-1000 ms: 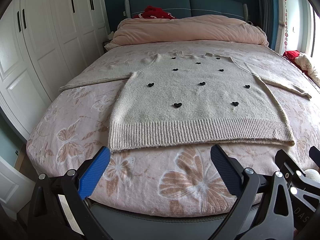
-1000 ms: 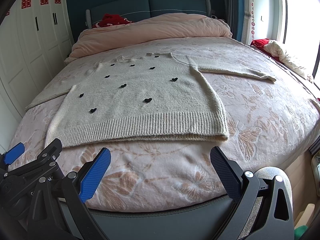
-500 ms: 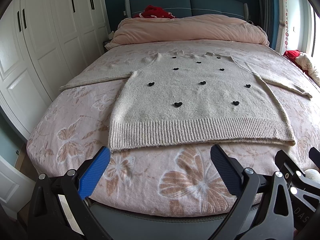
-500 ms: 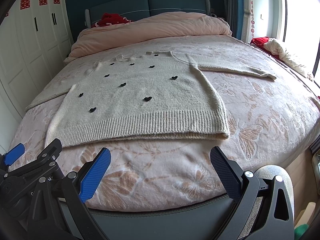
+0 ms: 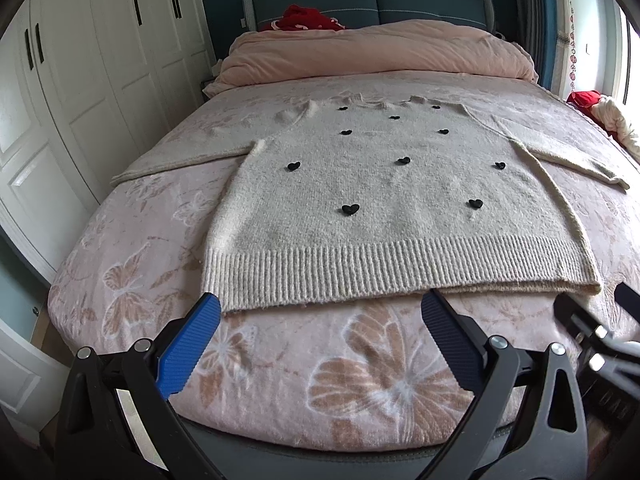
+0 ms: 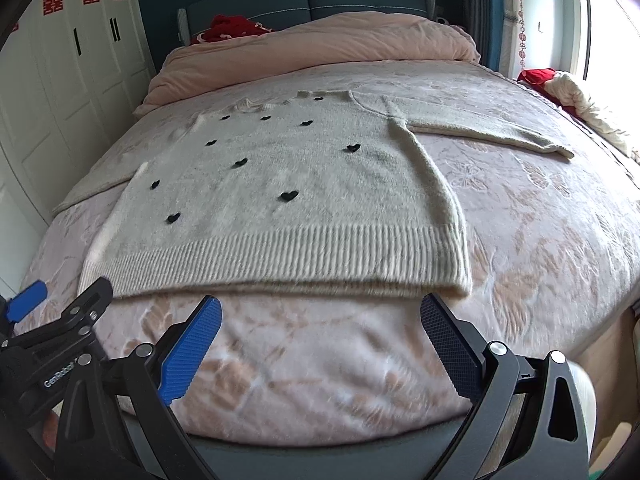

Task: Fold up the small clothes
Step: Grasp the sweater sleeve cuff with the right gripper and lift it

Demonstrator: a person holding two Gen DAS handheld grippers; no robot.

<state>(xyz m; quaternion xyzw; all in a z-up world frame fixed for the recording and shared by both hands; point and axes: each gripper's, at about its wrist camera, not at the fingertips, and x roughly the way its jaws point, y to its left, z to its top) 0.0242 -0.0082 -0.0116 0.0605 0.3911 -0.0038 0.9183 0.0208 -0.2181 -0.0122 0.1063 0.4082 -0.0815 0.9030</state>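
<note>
A beige knit sweater point(image 5: 384, 200) with small black hearts lies flat on the bed, front up, both sleeves spread out to the sides and its ribbed hem toward me. It also shows in the right wrist view point(image 6: 288, 200). My left gripper point(image 5: 320, 312) is open and empty, just short of the hem's left half. My right gripper point(image 6: 320, 314) is open and empty, just short of the hem's right half. The left gripper's body shows at the lower left of the right wrist view point(image 6: 52, 344).
The bed point(image 5: 360, 380) has a pink butterfly blanket. A folded pink duvet point(image 5: 380, 52) lies at the headboard with a red item point(image 5: 308, 20) behind it. White wardrobe doors point(image 5: 80, 80) stand left. Red and white clothes point(image 6: 568, 92) lie at the right edge.
Both grippers have moved a little forward toward the sweater's hem, so the sweater looks slightly larger. Both stay open and nothing was touched.
</note>
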